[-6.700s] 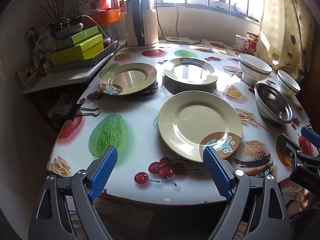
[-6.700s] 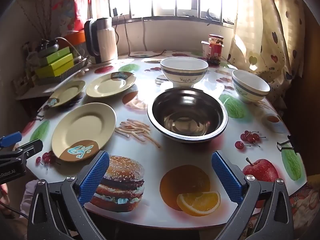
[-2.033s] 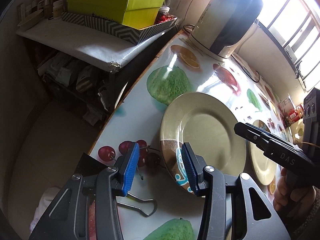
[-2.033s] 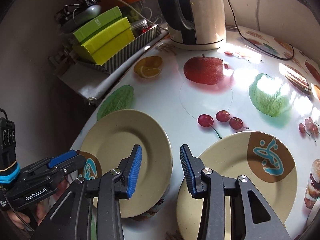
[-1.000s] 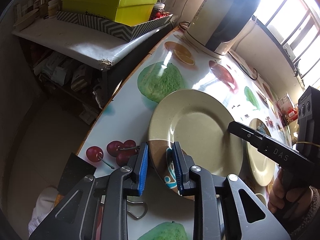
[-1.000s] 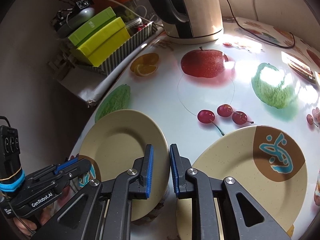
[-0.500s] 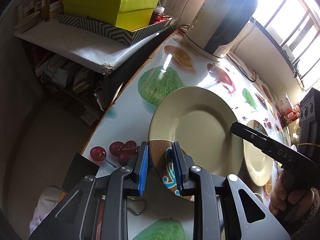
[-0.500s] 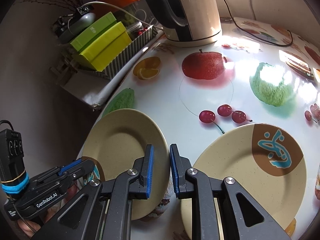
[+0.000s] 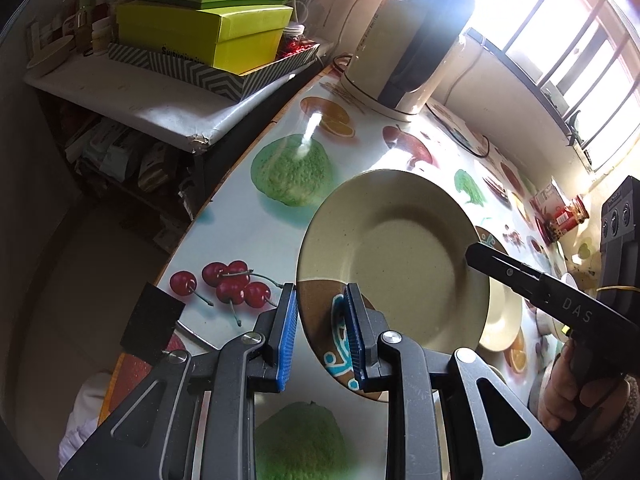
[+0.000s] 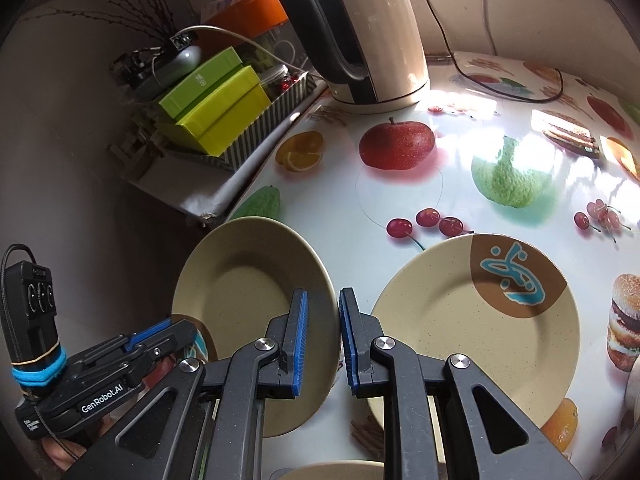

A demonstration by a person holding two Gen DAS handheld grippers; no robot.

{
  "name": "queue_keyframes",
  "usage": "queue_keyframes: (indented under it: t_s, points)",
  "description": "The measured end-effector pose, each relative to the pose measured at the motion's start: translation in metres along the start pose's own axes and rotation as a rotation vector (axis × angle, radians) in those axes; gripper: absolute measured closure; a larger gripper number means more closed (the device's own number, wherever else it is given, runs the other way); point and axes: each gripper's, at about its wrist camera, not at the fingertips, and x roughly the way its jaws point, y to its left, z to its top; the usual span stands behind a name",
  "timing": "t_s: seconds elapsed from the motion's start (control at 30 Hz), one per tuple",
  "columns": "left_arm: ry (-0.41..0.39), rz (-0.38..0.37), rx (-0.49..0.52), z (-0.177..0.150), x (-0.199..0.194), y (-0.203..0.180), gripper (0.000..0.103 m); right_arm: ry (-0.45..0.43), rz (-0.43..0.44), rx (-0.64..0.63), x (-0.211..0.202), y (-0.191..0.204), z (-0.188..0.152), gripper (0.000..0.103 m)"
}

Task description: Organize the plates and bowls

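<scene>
A beige plate with a brown patch and blue motif hangs tilted just above the table, held from two sides. My left gripper is shut on its near rim at the brown patch. My right gripper is shut on the opposite rim of the same plate. In the left wrist view the right gripper reaches in from the right. The left gripper shows at the lower left of the right wrist view. A second matching plate lies flat on the table beside it.
A cream and black kettle stands at the table's back edge with its cord. Green boxes fill a striped tray on a side shelf. The fruit-print table ends close on the left. A third plate's rim shows at the bottom.
Both grippers were open around the plate's rim two seconds ago and then shut on it. Over the last half second the plate has risen slightly off the table and tilted.
</scene>
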Motion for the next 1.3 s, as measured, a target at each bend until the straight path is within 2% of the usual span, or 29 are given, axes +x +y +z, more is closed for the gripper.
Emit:
queue_keyframes:
  t_s: [0.63, 1.3]
  points:
    - [0.028, -0.051, 0.086, -0.04, -0.015, -0.04, 0.079, -0.049, -0.032, 0.078, -0.062, -0.022, -0.052, 0.086]
    - [0.101, -0.079, 0.18, -0.087, -0.01, -0.074, 0.079, -0.055, -0.067, 0.19, -0.098, -0.054, -0.121, 0.086]
